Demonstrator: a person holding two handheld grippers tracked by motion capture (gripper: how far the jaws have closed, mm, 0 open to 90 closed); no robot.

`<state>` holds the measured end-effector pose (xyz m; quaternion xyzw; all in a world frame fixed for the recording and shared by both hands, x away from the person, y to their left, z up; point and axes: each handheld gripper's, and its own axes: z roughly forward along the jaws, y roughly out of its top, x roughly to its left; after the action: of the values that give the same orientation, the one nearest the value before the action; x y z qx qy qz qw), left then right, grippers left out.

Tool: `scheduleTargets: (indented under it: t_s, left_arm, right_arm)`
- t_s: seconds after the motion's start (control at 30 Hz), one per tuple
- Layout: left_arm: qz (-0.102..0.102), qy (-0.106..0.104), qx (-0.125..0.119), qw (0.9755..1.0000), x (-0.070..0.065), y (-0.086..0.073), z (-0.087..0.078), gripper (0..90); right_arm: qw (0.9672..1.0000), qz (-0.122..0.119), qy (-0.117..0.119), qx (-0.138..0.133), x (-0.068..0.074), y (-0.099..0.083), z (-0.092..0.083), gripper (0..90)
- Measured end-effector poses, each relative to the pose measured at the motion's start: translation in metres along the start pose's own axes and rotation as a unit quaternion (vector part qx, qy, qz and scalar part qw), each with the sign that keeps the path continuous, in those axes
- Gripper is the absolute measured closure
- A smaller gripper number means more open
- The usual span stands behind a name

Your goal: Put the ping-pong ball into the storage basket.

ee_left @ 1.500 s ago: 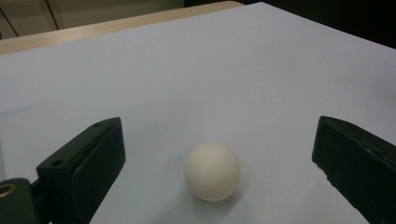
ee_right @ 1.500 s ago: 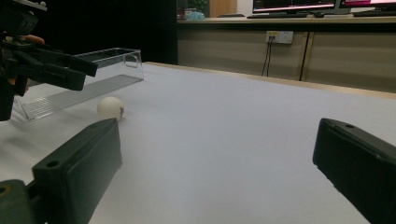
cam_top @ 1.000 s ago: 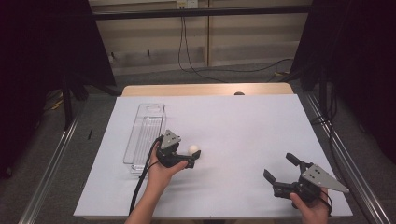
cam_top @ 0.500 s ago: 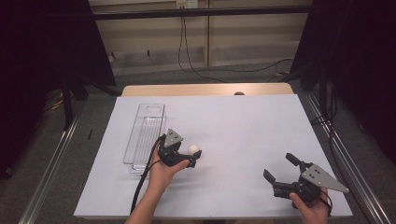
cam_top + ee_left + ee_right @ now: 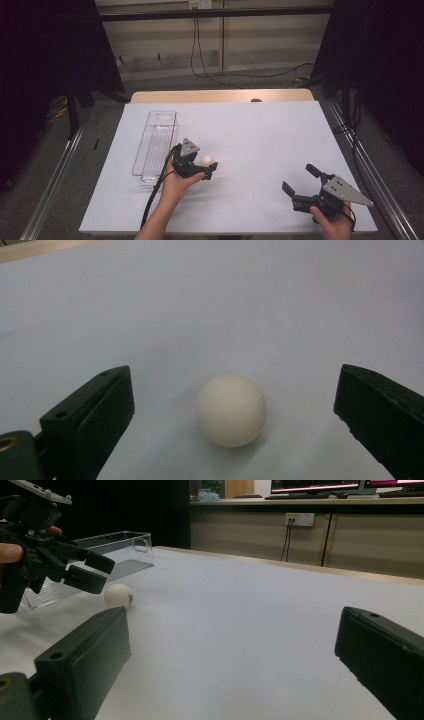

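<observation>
Jaws of the left gripper (image 5: 235, 405) stand wide apart, with the white ball (image 5: 231, 409) lying between them on the white table (image 5: 260, 135), touching neither. Just beside that hand lies a clear box (image 5: 155, 145). Right gripper (image 5: 301, 186) rests near the table's front edge, well apart from the ball, its 2 jaws wide too.

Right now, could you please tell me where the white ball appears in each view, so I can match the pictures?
High view: the ball lies left of centre on the white sheet, between the left gripper's open jaws.
Left gripper view: the ball sits low and central, between the jaws, touching neither.
Right gripper view: the ball is at far left, below the left gripper.
Shared landmark: the clear bin, beside the left gripper.
</observation>
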<state>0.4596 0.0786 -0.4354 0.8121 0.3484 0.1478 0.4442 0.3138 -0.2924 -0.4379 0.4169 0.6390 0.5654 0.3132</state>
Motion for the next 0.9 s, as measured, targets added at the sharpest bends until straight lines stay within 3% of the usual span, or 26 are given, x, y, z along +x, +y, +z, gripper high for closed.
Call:
scheduleTargets:
  t_s: [0.53,0.9]
  left_arm:
    - [0.005,0.007,0.021,0.9997,0.002,-0.001,0.006,3.1]
    - [-0.008,0.005,0.021,0.9997,-0.001,-0.001,0.012,3.2]
  right_arm:
    - [1.0,0.001,0.001,0.0,0.0,0.0,0.0,0.7]
    - [1.0,0.0,0.001,0.0,0.0,0.0,0.0,0.8]
